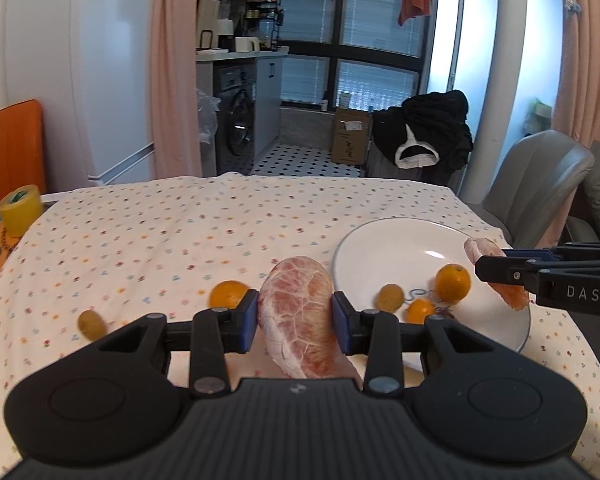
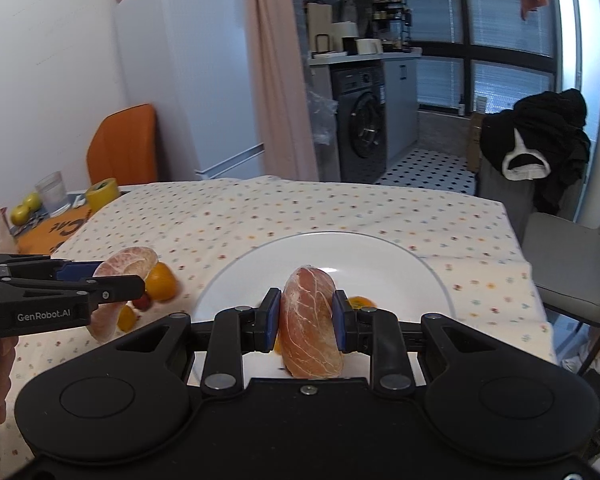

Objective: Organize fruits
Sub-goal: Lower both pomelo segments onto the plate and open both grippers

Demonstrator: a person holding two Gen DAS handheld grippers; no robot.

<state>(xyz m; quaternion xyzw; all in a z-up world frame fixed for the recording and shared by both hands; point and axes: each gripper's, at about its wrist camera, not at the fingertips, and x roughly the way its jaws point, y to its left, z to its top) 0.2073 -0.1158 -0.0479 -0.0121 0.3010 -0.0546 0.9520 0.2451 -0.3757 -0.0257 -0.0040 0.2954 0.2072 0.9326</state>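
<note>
My left gripper (image 1: pixel 295 305) is shut on a peeled pink pomelo segment (image 1: pixel 300 320), held above the dotted cloth just left of the white plate (image 1: pixel 380 248). My right gripper (image 2: pixel 306 312) is shut on a second pomelo segment (image 2: pixel 310 320) over the plate (image 2: pixel 252 276). Each gripper shows in the other's view: the right one (image 1: pixel 496 262) over the plate's right rim, the left one (image 2: pixel 112 276) beside the plate. Small oranges (image 1: pixel 453 282) (image 1: pixel 420 310) and a brownish oval fruit (image 1: pixel 390 297) lie on the plate. Another orange (image 1: pixel 228 294) and oval fruit (image 1: pixel 92 323) lie on the cloth.
A yellow tape roll (image 1: pixel 20 208), drinking glasses (image 2: pixel 54 192) and green apples (image 2: pixel 26 208) stand at the table's far left, before an orange chair (image 2: pixel 124 144). A grey chair (image 1: pixel 540 176) stands past the right edge. The far half of the cloth (image 1: pixel 220 216) lies bare.
</note>
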